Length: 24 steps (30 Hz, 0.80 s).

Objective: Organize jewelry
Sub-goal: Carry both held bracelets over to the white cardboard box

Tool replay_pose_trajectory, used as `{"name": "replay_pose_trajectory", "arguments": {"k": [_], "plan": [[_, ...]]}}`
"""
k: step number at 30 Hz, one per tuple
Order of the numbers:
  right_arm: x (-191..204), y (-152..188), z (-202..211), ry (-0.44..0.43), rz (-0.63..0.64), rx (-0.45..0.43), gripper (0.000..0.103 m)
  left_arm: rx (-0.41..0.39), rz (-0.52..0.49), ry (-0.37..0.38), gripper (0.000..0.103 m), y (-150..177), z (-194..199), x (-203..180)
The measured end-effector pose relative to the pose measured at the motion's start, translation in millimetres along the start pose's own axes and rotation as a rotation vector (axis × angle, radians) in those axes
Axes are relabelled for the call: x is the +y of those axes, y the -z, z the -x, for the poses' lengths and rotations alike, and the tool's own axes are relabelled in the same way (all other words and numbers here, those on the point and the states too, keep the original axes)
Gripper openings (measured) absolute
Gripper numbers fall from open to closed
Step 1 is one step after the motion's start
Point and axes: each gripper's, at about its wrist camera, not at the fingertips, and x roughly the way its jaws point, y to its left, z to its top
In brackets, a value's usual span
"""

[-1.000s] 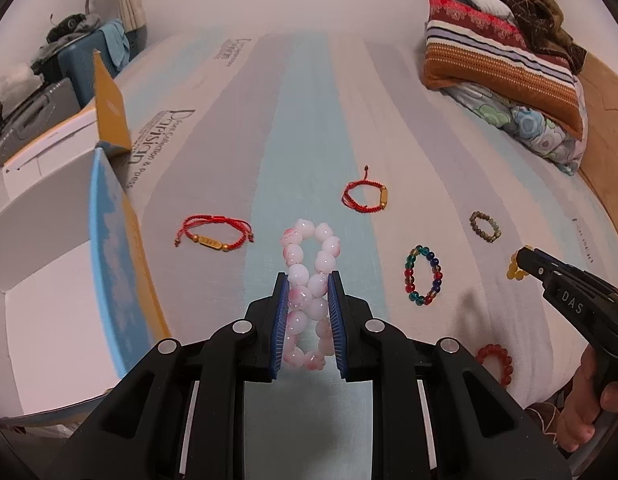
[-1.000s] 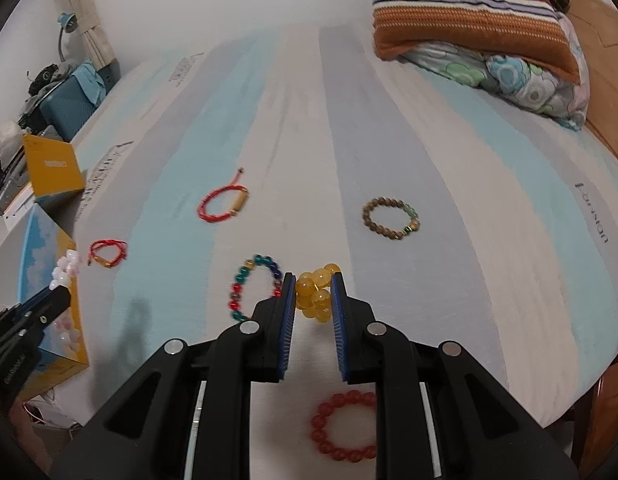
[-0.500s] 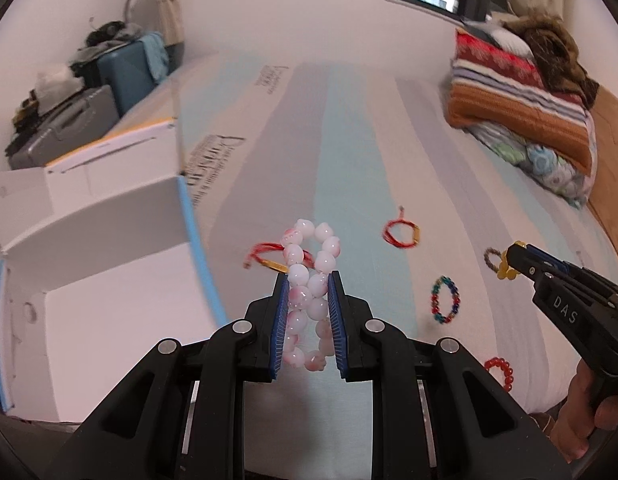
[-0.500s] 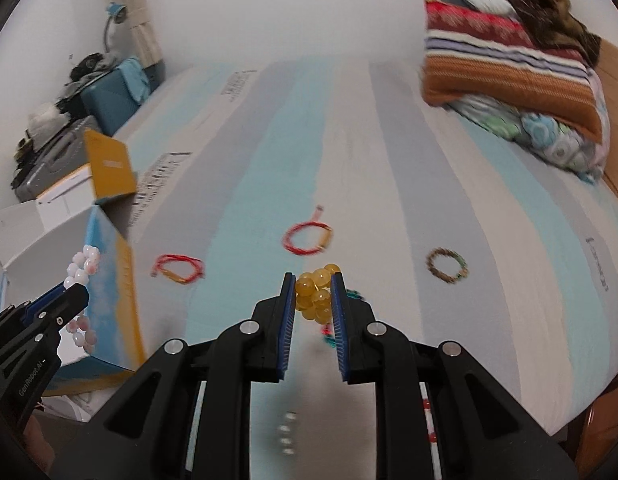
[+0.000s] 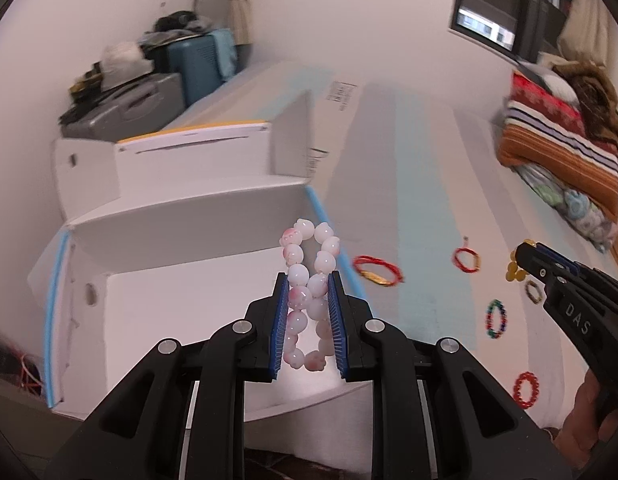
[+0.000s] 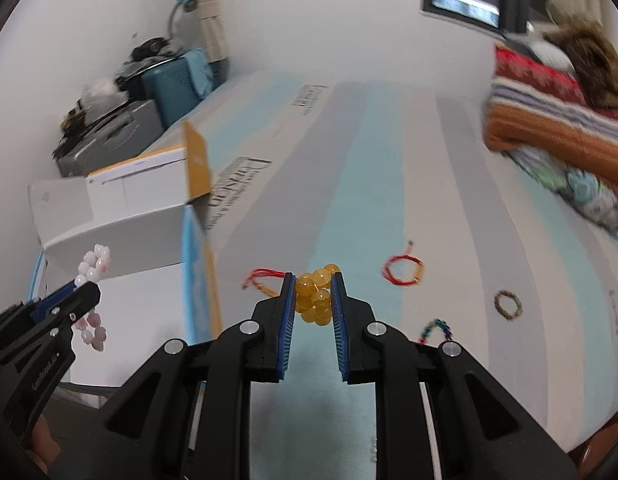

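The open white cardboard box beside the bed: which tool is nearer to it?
Left. The left tool, holding the pink bead bracelet, hangs over the open white cardboard box; the right tool is out over the striped mattress.

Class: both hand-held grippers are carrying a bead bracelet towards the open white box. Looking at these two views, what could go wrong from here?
1. The pink bead bracelet is pinched only at its middle in the left hand-held gripper; its loose ends could catch the white box wall.
2. The yellow bead bracelet sits bunched near the tips of the right hand-held gripper and might slip out.
3. Both views are blurred, suggesting fast movement and possible overshoot.
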Motion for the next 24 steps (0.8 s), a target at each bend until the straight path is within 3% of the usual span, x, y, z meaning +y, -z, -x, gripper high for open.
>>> {"name": "replay_pose_trajectory", "arguments": {"k": [13,24], "plan": [[118,8,-13,-0.101,0.156,0.006,0.017,0.046,0.117,-0.101,0.019,20,-5,97],[182,30,-68,-0.179,0.237,0.135,0.017,0.126,0.184,-0.173,0.019,41,-27,152]]}}
